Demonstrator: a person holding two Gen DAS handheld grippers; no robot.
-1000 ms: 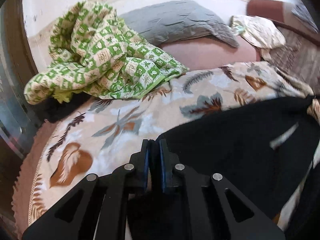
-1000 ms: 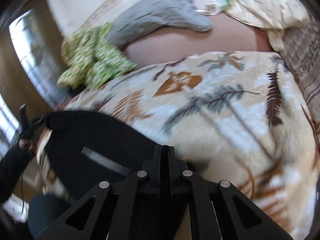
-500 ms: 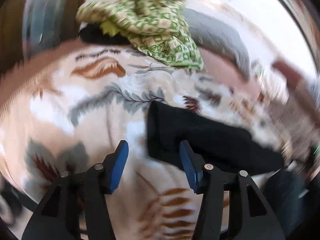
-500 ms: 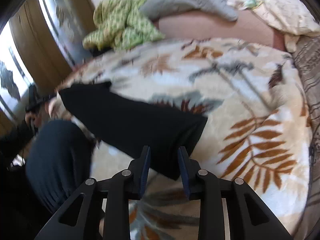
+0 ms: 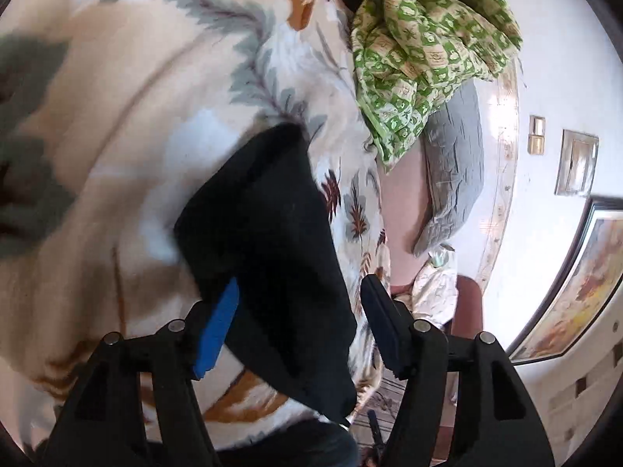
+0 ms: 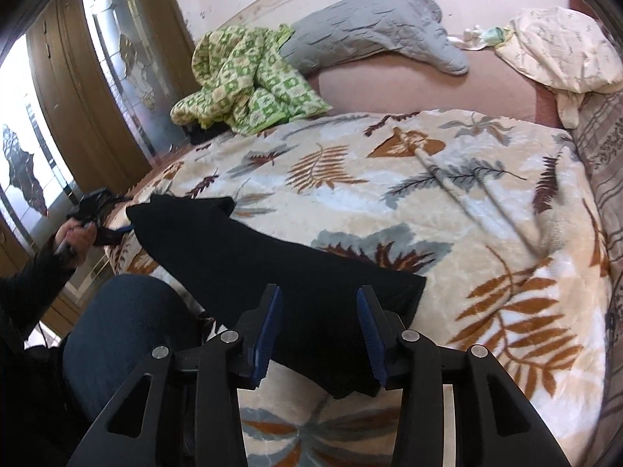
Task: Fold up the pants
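The black pants (image 6: 241, 249) lie as a long folded strip across the near edge of the leaf-print blanket (image 6: 428, 179). My right gripper (image 6: 319, 327) hovers over their near right end. Its jaws are opening, and the cloth lies below and between the blue pads without being pressed. In the left wrist view, which is rolled on its side, the pants (image 5: 264, 233) run up between the fingers of my left gripper (image 5: 300, 319). Those jaws are also opening and stand clear of the cloth. The right wrist view shows a hand (image 6: 76, 235) holding the left gripper at the pants' far left end.
A green checked cloth (image 6: 249, 85) and a grey pillow (image 6: 370, 27) lie at the head of the bed, with a cream pillow (image 6: 560, 50) at the far right. The person's knee in blue jeans (image 6: 124, 330) presses against the bed edge. A wooden door with glass panels (image 6: 117, 58) stands to the left.
Both grippers were shut on the black pants and have since let go and opened. The pants now rest folded on the blanket. The left gripper has rolled about a quarter turn and dropped lower.
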